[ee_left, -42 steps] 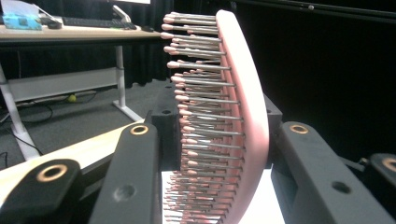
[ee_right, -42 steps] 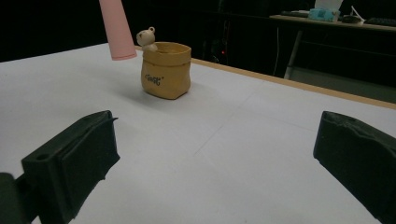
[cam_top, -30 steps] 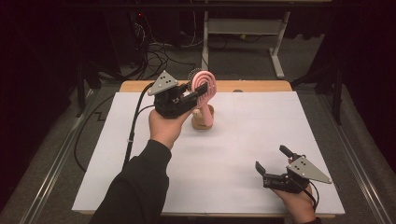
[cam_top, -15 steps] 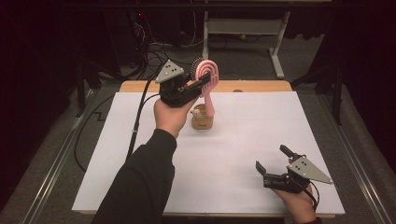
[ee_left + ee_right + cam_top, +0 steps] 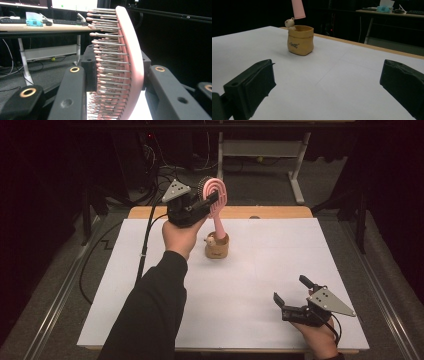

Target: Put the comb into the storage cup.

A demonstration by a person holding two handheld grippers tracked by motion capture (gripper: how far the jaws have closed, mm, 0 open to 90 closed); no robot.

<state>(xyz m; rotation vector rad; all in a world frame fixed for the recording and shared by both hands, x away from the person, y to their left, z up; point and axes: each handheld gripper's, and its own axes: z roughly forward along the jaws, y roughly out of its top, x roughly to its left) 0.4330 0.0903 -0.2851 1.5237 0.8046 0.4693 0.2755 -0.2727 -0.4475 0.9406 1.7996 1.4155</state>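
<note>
The high view looks forward and down from above my side of the white table [image 5: 250, 285]. My left gripper's camera sits raised at the far left, very close behind the pink brush [image 5: 130, 62], facing a far desk [image 5: 37, 26]. My right gripper's camera sits low at the near right, facing far-left toward the tan pot [image 5: 300, 40]. It shares pot [image 5: 217, 247], brush handle and tabletop with the high view.

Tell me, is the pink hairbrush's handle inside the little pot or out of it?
Out: in the right gripper view the pink hairbrush handle's end hangs just above the pot.
</note>
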